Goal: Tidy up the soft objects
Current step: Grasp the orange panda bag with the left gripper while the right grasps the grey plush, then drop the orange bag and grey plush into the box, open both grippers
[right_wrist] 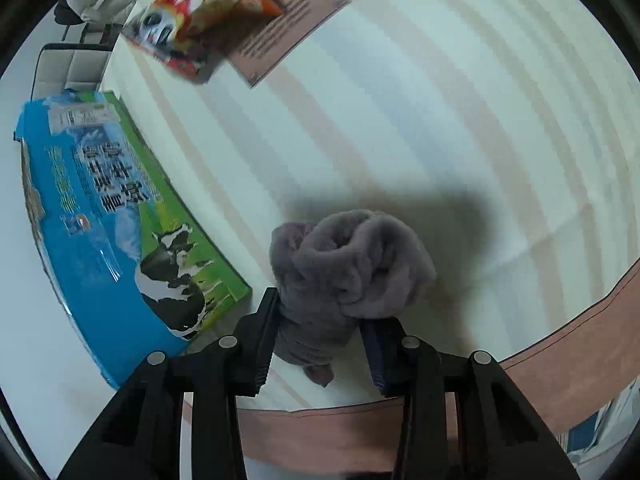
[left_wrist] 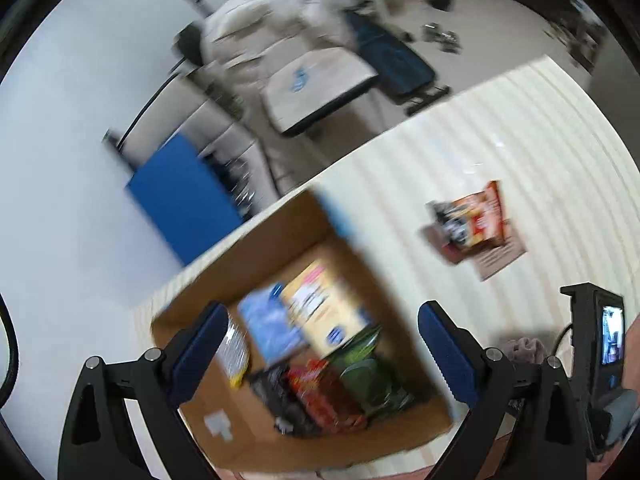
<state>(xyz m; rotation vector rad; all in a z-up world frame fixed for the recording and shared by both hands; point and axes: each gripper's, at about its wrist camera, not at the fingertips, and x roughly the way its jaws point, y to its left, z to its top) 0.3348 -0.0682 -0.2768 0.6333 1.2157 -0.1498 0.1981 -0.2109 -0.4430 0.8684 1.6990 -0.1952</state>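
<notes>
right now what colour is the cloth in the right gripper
Greyish purple, a fuzzy bunched cloth pinched in the right gripper; the right wrist view shows it best.

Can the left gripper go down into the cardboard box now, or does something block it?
Probably yes. The left gripper is open and holds nothing, above the open cardboard box. Packets already cover the box floor, so only bare cardboard at one side looks free.

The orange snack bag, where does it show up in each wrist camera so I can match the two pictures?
Left wrist: orange snack bag right of centre, on the striped tablecloth, beyond the cardboard box.
Right wrist: top left, far beyond the right gripper clamping the grey towel.
Shared landmark: brown card under the bag.
</notes>
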